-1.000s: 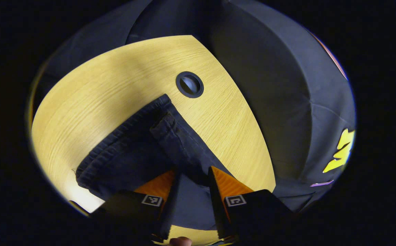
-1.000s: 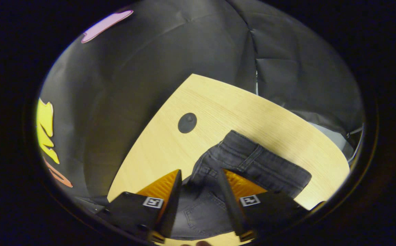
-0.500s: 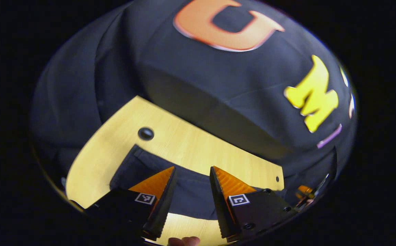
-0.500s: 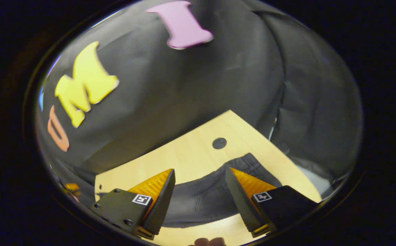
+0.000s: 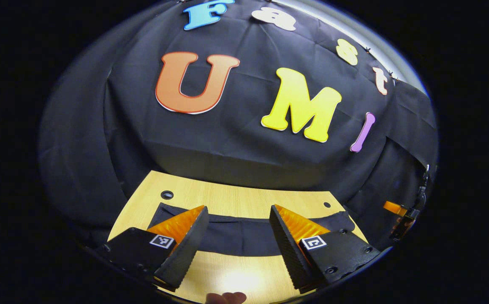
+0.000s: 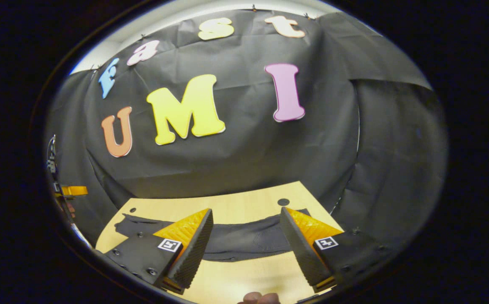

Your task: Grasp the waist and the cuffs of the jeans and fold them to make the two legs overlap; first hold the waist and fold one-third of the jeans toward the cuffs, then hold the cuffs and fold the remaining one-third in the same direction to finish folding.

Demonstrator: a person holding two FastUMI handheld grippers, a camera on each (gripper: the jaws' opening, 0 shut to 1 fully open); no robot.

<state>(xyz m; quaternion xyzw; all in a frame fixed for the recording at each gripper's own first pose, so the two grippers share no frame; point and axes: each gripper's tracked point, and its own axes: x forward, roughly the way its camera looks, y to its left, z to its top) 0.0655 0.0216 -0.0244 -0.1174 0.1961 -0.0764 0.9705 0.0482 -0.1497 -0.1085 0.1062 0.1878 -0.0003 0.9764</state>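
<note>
Dark jeans (image 5: 244, 234) lie flat across the wooden table (image 5: 227, 198), stretched from left to right. In the left gripper view my left gripper (image 5: 238, 242) hangs open above the table's near side, nothing between its fingers, the jeans just beyond them. In the right gripper view the same jeans (image 6: 240, 238) run across the table (image 6: 236, 207), a back pocket showing in the middle. My right gripper (image 6: 246, 245) is open too, held clear of the cloth. The other gripper shows small at the far right edge (image 5: 400, 215) of the left gripper view and at the far left edge (image 6: 65, 192) of the right gripper view.
The table has a round cable hole near one far corner (image 5: 167, 195) and a smaller hole at the other (image 5: 327, 204). Black cloth wall (image 5: 244, 139) hangs right behind the table's far edge. A fingertip (image 5: 225, 297) shows at the bottom edge.
Both grippers have risen and tilted up from looking down at the jeans' ends to looking level at the back wall. Both have drawn back towards the near edge and stayed open.
</note>
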